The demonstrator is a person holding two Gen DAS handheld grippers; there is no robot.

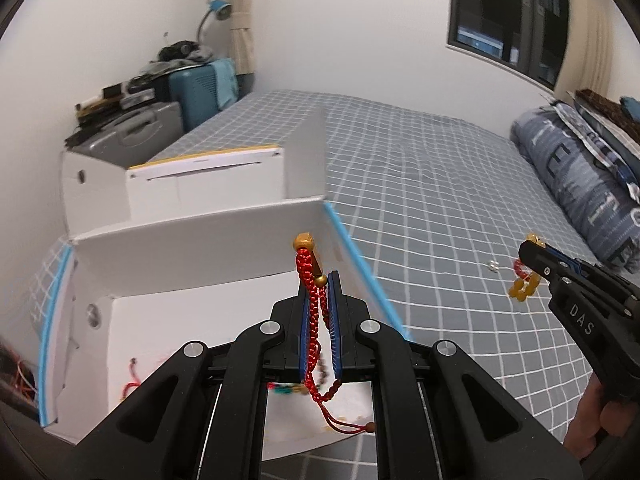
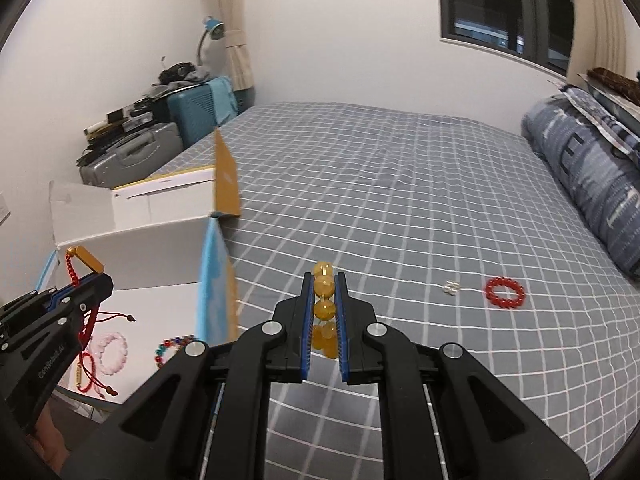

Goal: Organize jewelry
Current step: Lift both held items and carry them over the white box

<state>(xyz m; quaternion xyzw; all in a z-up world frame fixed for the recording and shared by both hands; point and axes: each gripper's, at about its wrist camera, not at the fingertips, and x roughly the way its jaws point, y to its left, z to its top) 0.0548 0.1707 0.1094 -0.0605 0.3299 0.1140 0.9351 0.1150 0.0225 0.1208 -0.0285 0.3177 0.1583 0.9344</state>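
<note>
My left gripper (image 1: 319, 280) is shut on a red braided cord bracelet (image 1: 310, 308) with a gold tube charm, held above the open white box (image 1: 200, 240); it also shows in the right wrist view (image 2: 86, 262). My right gripper (image 2: 324, 278) is shut on a yellow amber bead bracelet (image 2: 323, 286), held over the bed; it also shows in the left wrist view (image 1: 524, 286). A red bead bracelet (image 2: 505, 293) and a small silver piece (image 2: 451, 287) lie on the bed. Inside the box lie a pink bead bracelet (image 2: 110, 352), a multicoloured bead bracelet (image 2: 172, 346) and a red cord bracelet (image 2: 90, 376).
The grey checked bedsheet (image 2: 400, 200) stretches ahead. A second white box (image 1: 208, 184) stands behind the first. A rolled blue duvet (image 2: 588, 184) lies at the right. Suitcases with clutter (image 1: 160, 112) stand by the far wall.
</note>
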